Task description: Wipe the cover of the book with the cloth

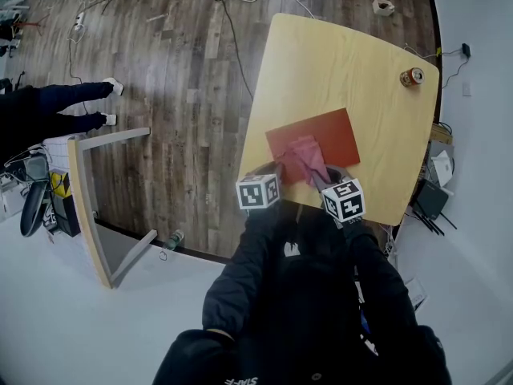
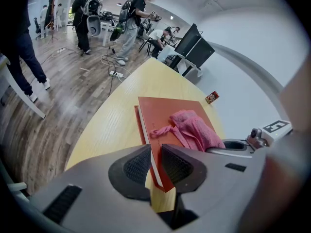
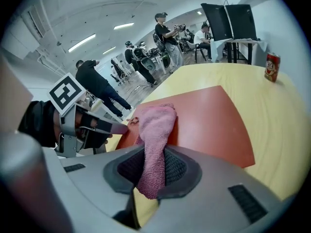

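A red book (image 1: 329, 135) lies flat on the yellow table (image 1: 337, 54), close to the near edge. The left gripper (image 2: 156, 154) is squeezed tight on the book's near left corner. The right gripper (image 3: 153, 166) is squeezed tight on a pink cloth (image 3: 154, 125). The cloth rests on the near part of the book's cover. A can (image 1: 412, 77) stands at the table's far right, well apart from the book.
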A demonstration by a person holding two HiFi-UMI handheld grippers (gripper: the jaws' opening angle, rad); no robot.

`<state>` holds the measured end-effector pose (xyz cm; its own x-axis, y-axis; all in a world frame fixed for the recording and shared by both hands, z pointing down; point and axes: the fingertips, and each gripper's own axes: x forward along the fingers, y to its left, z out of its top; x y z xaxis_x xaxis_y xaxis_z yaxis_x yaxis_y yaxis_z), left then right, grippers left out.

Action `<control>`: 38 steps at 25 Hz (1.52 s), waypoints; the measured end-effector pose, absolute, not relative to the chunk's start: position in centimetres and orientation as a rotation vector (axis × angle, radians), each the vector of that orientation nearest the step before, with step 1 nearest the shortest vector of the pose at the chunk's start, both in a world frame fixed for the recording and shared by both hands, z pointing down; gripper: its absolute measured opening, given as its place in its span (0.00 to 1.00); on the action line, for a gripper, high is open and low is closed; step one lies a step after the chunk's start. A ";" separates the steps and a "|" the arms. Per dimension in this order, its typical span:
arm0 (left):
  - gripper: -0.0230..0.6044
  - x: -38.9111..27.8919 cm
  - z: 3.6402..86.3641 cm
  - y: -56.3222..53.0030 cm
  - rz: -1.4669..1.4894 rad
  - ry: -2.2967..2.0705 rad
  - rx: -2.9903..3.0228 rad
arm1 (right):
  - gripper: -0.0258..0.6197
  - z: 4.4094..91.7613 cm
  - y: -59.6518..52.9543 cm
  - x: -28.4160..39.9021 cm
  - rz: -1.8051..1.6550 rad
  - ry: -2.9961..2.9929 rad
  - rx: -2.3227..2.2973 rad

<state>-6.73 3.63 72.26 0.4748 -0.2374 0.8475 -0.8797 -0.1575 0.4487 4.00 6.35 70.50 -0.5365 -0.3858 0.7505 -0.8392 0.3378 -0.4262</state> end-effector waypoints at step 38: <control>0.10 -2.1 44.2 -3.4 0.309 -1.374 2.275 | 0.17 37.4 0.4 14.5 0.440 -2.439 1.622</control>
<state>-2.06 -3.40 44.19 0.4753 -0.7750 0.4165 -0.8787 -0.3940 0.2696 14.54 0.37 37.45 -0.3888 -0.8681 0.3087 -0.9212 0.3611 -0.1449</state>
